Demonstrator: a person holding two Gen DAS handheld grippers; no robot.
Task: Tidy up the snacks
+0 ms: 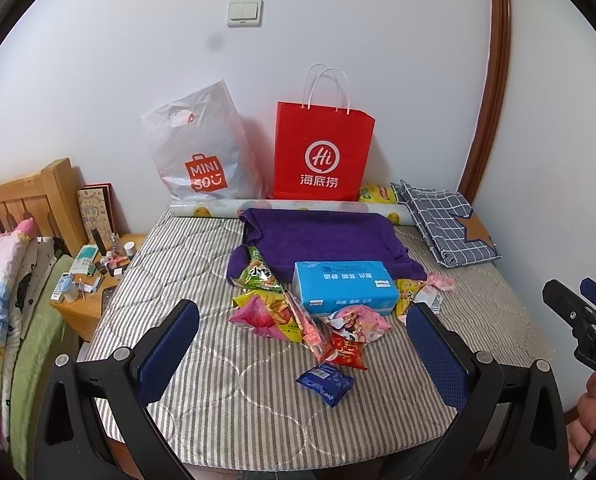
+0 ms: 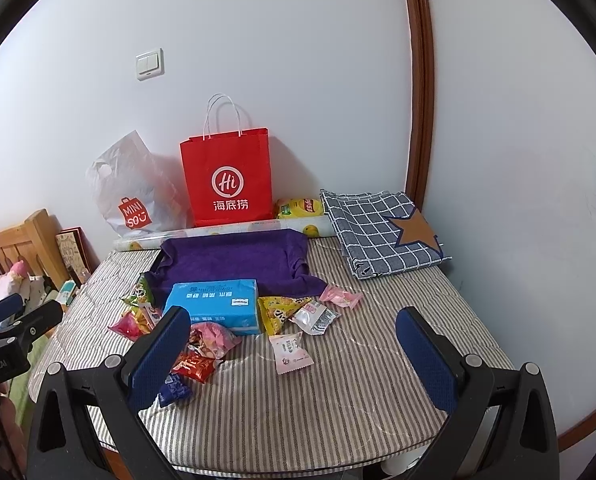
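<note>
Several snack packets lie scattered on a striped table cover (image 1: pixel 258 400) around a blue tissue box (image 1: pixel 343 286), also in the right wrist view (image 2: pixel 214 304). Among them are a dark blue packet (image 1: pixel 325 382), a red packet (image 1: pixel 347 352), a green packet (image 1: pixel 258 274), a yellow packet (image 2: pixel 276 310) and a pink-white packet (image 2: pixel 292 350). My left gripper (image 1: pixel 301 316) is open and empty, above the near snacks. My right gripper (image 2: pixel 294 324) is open and empty, above the pink-white packet. A red paper bag (image 1: pixel 321 152) and a white MINISO plastic bag (image 1: pixel 202 152) stand at the back wall.
A purple towel (image 1: pixel 321 236) lies behind the box. A folded checked cloth (image 2: pixel 381 232) sits at the back right. A patterned paper roll (image 1: pixel 282 206) lies along the wall. A wooden nightstand (image 1: pixel 94 280) with small bottles and a bed (image 1: pixel 2 280) are at left.
</note>
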